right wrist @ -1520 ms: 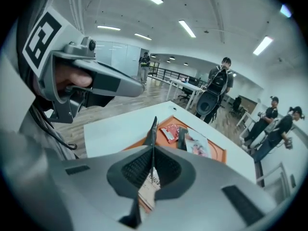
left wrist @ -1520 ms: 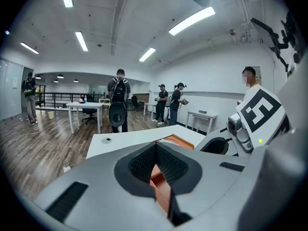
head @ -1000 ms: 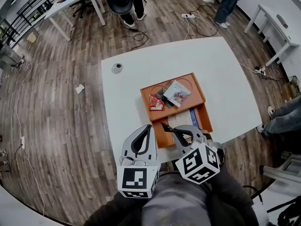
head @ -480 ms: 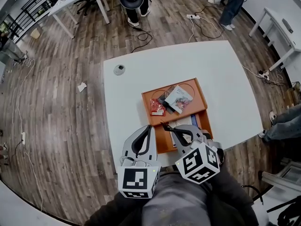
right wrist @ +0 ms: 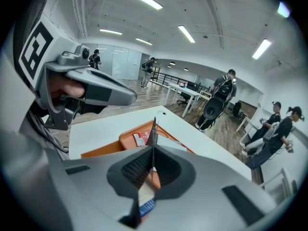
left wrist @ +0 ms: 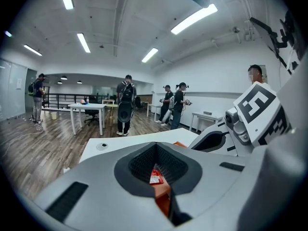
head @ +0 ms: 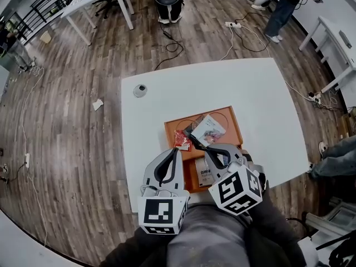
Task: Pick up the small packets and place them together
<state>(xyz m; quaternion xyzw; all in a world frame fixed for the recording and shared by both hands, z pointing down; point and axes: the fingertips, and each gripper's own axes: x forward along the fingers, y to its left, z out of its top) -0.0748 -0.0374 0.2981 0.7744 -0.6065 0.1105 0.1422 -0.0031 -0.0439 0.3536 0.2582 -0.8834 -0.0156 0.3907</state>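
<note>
Head view has the right gripper (head: pixel 194 142) over the orange plastic tray (head: pixel 235 128) on the white worktop (head: pixel 261 88). Its fingers are pressed together on a thin dark packet (right wrist: pixel 153 129) that stands edge-on between them. A small red packet (head: pixel 182 141) and a larger white-and-pink packet (head: pixel 209 128) lie in the tray. The left gripper (head: pixel 177 151) has its fingers pressed together on nothing, tips near the red packet.

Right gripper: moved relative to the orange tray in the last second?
Yes. Against the orange tray, the right gripper went forward: tips were at the divider, now over the far compartment beside the red packet.
</note>
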